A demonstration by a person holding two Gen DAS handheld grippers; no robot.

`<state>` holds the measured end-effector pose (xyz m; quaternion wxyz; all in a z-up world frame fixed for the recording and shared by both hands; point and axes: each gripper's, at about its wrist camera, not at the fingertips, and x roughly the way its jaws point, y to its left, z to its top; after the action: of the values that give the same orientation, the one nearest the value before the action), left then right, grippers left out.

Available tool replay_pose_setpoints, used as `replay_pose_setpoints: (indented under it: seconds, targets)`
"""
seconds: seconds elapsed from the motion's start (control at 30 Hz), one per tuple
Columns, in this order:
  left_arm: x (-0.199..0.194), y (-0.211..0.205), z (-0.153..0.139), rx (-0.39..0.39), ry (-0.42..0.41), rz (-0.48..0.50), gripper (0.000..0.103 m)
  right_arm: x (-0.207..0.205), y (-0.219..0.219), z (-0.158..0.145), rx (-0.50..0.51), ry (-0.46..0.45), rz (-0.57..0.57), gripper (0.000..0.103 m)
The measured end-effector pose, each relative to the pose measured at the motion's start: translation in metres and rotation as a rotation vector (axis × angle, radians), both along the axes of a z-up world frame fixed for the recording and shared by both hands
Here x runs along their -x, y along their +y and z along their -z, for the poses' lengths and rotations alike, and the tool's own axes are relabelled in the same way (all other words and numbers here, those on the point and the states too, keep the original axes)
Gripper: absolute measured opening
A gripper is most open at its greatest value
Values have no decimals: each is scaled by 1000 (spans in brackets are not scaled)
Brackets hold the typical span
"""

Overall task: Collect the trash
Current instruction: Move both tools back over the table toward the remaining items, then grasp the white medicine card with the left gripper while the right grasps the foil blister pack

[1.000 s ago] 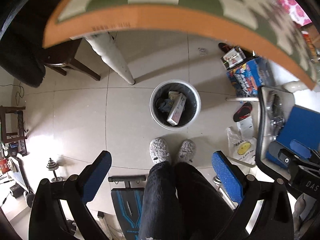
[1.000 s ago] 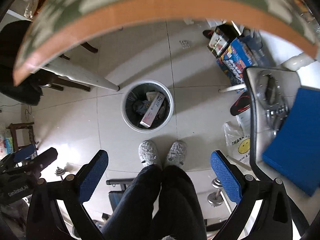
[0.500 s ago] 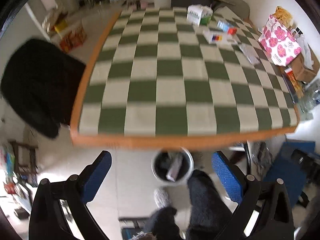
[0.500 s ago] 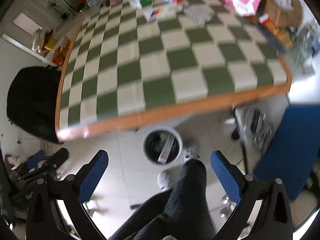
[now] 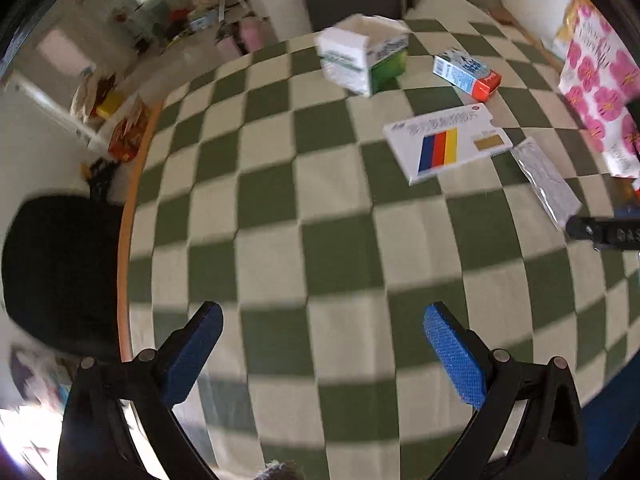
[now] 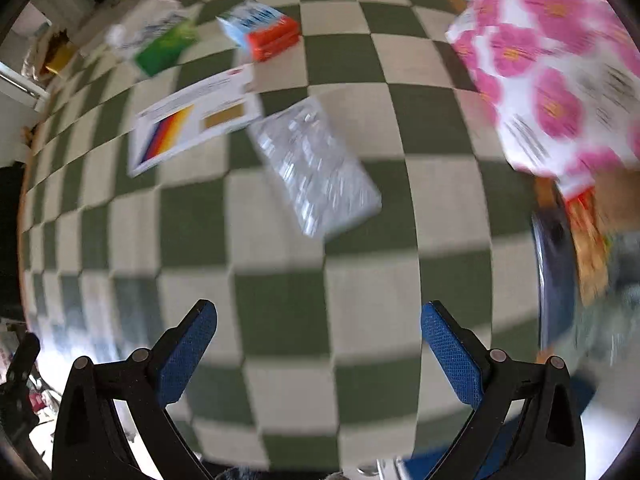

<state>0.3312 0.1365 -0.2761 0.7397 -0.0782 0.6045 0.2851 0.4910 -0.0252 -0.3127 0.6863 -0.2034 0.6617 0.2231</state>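
Left gripper [image 5: 322,344] and right gripper [image 6: 318,340] both spread wide, holding nothing, above the checkered table [image 5: 340,248]. Trash toward the far right corner: flat white box [image 5: 448,142], silver blister pack [image 6: 316,170] touching its right end, blue-orange carton [image 5: 466,74], green-white box [image 5: 366,54] farther back

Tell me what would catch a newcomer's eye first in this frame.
The green-and-cream checkered tablecloth fills both views. On its far half lie the litter: a flat white box with blue, red and yellow stripes, a silvery foil packet just right of it, and a blue-and-orange carton and a green-and-white box further back. A pink flowered bag stands at the right edge, and both the left gripper and right gripper are open and empty.
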Motion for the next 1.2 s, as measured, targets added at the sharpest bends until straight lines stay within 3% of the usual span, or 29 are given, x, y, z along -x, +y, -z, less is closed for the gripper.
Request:
replay_pose_setpoints:
  seconds: [0.1,0.2,0.23,0.4,0.43,0.53,0.67,0.93,1.1,1.2]
  targets:
    - [-41,8,11,-55,49,89,103,-40,27,30,29,5,-35,102]
    - [-76,15,18,-91,87,187,103,-61,49,52,54,13,-78,90]
    - [-86,16,19,-100,96,225,103,-65,54,59,55,28,-89,81]
    - [-136,6,37,-127,177,498,103,-66,57,60,47,28,-103,68]
    - [-143,4,41,-123,192,544,103,-67,54,58,38,37,-82,56]
    - [-168,-7,57,-66,246,682,103,-82,32,52,34,48,21,57]
    - [-188,-17,78,17,317,789,103,-102,4,60,51,94,117,57]
    - [-205,-37,91,151,324,836,102,-133,-16,58,41,141,224,61]
    - [-196,-54,90,174,289,860,86,-148,-21,57,17,158,262,71]
    - [-194,-44,84,184,264,788,76,-152,-30,57,-6,168,283,71]
